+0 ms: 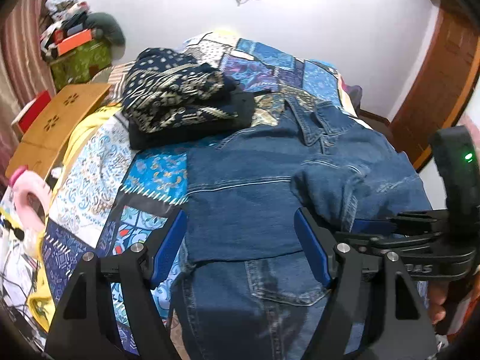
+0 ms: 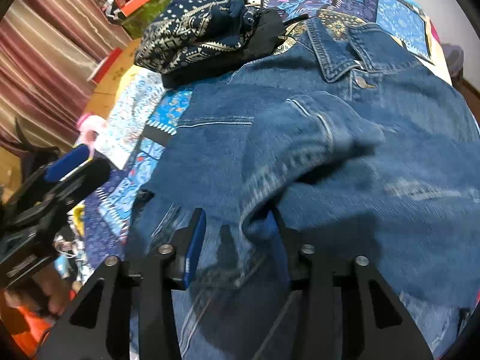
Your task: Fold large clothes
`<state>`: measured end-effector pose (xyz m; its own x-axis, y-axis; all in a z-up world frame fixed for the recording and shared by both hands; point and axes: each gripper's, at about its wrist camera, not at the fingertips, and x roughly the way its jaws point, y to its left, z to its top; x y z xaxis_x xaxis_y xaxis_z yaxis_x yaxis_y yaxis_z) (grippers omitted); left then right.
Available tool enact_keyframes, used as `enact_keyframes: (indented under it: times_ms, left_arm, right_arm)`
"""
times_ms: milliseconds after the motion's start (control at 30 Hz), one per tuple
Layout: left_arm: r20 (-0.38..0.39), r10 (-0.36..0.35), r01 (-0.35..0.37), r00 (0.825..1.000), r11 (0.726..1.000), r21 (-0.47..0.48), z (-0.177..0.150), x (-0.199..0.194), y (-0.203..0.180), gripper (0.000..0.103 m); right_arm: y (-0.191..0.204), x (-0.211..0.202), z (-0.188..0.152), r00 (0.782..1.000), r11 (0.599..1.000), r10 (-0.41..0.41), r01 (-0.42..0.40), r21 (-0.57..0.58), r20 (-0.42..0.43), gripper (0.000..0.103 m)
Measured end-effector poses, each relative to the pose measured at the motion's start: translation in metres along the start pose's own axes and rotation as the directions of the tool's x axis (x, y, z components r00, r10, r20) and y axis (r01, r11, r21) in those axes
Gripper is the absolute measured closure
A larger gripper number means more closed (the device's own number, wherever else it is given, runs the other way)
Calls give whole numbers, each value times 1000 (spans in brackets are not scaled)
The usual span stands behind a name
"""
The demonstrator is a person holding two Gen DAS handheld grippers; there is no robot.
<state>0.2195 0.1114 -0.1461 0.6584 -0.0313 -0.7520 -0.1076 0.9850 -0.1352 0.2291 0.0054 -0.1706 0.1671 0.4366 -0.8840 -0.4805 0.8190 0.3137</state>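
Blue denim jacket (image 1: 270, 186) lies half-folded on patchwork quilt (image 1: 156, 174); right gripper (image 2: 237, 240) pinches its sleeve; left gripper (image 1: 240, 246) hovers agape, empty.

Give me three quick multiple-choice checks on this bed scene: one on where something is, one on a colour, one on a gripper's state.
1. Where is the folded patterned pile relative to the denim jacket?
A. On top of the jacket's collar
B. On the quilt, beyond the jacket and to the left
C. On the floor

2. What colour are the left gripper pads?
A. Blue
B. Red
C. White

3. What is the state of the left gripper?
A. Shut on a sleeve
B. Shut on nothing
C. Open above the jacket

Answers: 1 B, the pile sits on the quilt up-left of the collar. 2 A, both pads are plainly blue. 3 C, the fingers stand wide apart with denim visible between them.
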Motion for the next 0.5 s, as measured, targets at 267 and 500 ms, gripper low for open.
enact_keyframes:
  times_ms: [267, 500]
  left_arm:
    - [-20, -23, 26, 1000, 990, 136, 9, 12, -58, 30]
    - [-64, -26, 40, 998, 973, 228, 14, 46, -98, 30]
  right_arm:
    - [-38, -60, -18, 989, 997, -56, 47, 66, 137, 62]
    - [-98, -114, -43, 914, 951, -290, 242, 194, 284, 48]
